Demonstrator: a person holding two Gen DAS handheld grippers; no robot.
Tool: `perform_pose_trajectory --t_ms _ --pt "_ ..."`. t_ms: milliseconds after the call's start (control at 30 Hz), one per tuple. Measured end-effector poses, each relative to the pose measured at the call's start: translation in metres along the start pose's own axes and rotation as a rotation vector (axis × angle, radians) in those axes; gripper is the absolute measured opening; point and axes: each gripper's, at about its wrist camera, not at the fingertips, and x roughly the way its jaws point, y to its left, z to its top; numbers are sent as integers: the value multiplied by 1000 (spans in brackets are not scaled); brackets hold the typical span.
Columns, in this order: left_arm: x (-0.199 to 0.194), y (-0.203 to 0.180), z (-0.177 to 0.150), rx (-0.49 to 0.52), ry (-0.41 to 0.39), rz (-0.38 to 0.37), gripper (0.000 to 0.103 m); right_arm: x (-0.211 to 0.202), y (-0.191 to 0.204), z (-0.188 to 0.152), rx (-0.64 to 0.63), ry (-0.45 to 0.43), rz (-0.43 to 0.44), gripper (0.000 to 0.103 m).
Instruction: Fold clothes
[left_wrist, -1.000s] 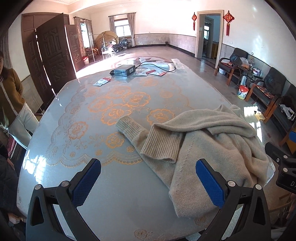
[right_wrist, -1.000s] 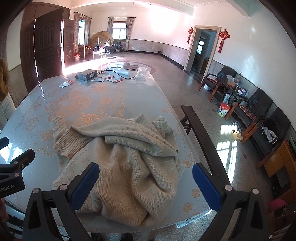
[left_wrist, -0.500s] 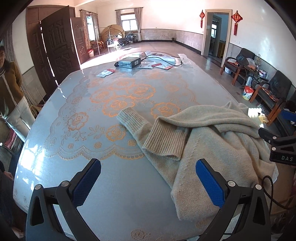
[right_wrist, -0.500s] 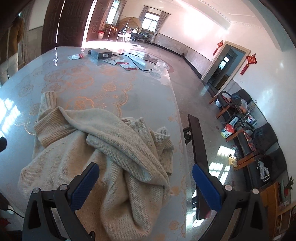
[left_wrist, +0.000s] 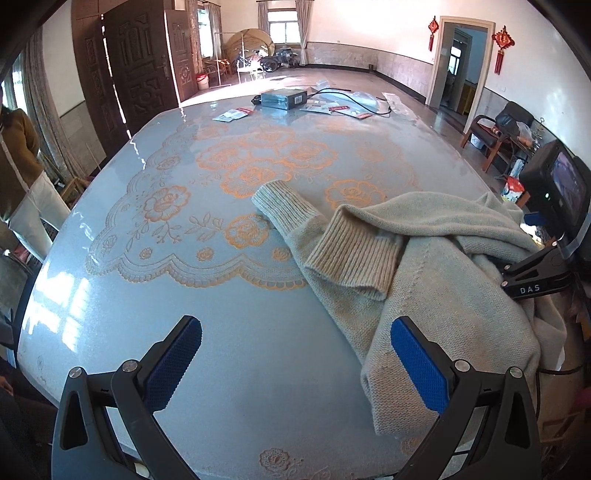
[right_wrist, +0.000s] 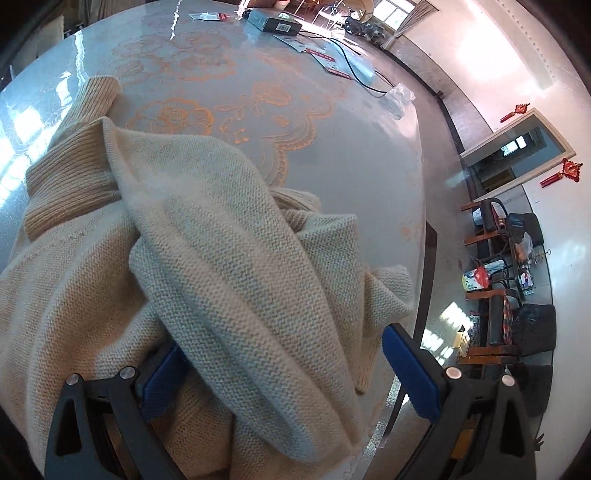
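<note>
A beige knit sweater lies crumpled on the right part of the blue flowered table. One ribbed cuff points toward the table's middle, and a second ribbed edge is folded over beside it. My left gripper hovers open over bare tabletop, its right finger at the sweater's near edge. My right gripper is open and low over the sweater, a thick fold lying between its fingers. Cloth partly covers its left finger. In the left wrist view the right gripper sits on the sweater's right side.
A black box, a cable and flat packets lie at the table's far end. A person stands at the left edge. Dark chairs line the right wall. The table's right edge runs just past the sweater.
My right gripper has dropped and tilted down onto the sweater, and now straddles a fold. The left gripper has come a little nearer the table. Both stay open.
</note>
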Motion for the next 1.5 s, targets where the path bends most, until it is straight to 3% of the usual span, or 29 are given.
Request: perform_pose_trajectory --t_ms 100,233,333,433,533,600,633,667,800,967,1100,1233,1267,1333,1500 --pt "30 -14 6 36 69 -11 103 -3 -1 -5 -14 -4 3 101" --pt "62 -30 16 91 146 37 103 -2 -3 -8 -29 9 -4 101" --pt "74 -22 23 79 156 54 103 0 -9 -7 -13 21 21 101" --pt "92 -2 28 34 218 66 103 6 -12 -5 -12 34 39 100" --pt "105 8 33 -23 260 28 103 12 -18 -2 24 35 115 76" --pt "110 5 36 -30 267 17 103 14 -24 0 60 35 162 45" --pt "112 3 37 -33 270 12 103 14 -27 0 75 33 176 42" --pt "113 1 39 -35 270 12 103 11 -31 -2 87 23 176 31" --pt "109 -3 37 -21 260 16 103 0 -49 -9 139 -17 176 25" --pt "105 0 33 -45 253 9 103 -39 -87 -34 273 -134 229 23" --pt "101 0 32 -45 251 13 103 -87 -115 -59 363 -325 298 18" --pt "96 10 30 -66 256 9 103 -150 -105 -96 251 -610 416 15" --pt "95 13 29 -70 258 5 103 -156 -101 -104 225 -622 439 15" --pt "94 16 29 -72 260 -8 103 -155 -88 -114 186 -558 445 15" --pt "89 16 33 -47 255 2 103 -109 -28 -152 81 -263 432 15"
